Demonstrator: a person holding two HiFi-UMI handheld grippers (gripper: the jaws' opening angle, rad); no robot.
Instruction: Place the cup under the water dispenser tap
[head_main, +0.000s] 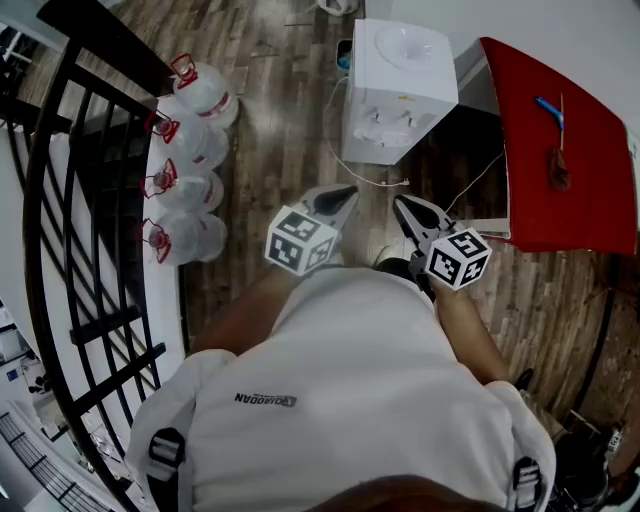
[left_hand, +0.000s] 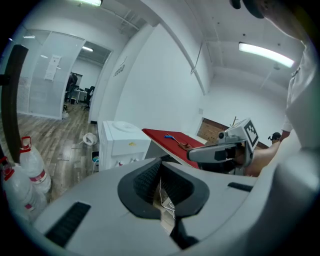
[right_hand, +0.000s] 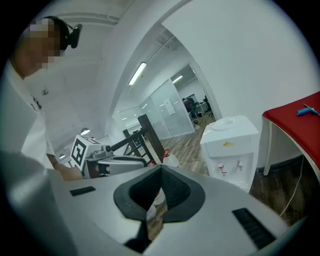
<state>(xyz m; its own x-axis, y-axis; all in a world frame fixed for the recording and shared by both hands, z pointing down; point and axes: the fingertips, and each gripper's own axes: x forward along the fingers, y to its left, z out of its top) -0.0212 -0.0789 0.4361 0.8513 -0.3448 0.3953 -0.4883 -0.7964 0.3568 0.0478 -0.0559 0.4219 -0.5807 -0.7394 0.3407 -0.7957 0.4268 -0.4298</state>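
Note:
No cup shows in any view. The white water dispenser (head_main: 400, 90) stands on the wooden floor ahead of me, its two taps (head_main: 385, 122) facing me; it also shows in the left gripper view (left_hand: 122, 142) and the right gripper view (right_hand: 232, 150). My left gripper (head_main: 345, 192) is held at waist height, pointing at the dispenser, jaws shut and empty. Beside it, my right gripper (head_main: 400, 204) is also shut with nothing in it. Each gripper appears in the other's view: the right gripper (left_hand: 192, 154) and the left gripper (right_hand: 146, 161).
A red table (head_main: 550, 150) stands right of the dispenser with a blue item (head_main: 548, 108) on it. Several large water bottles (head_main: 190, 150) line a black railing (head_main: 90, 250) at the left. A white cable (head_main: 370, 178) trails on the floor before the dispenser.

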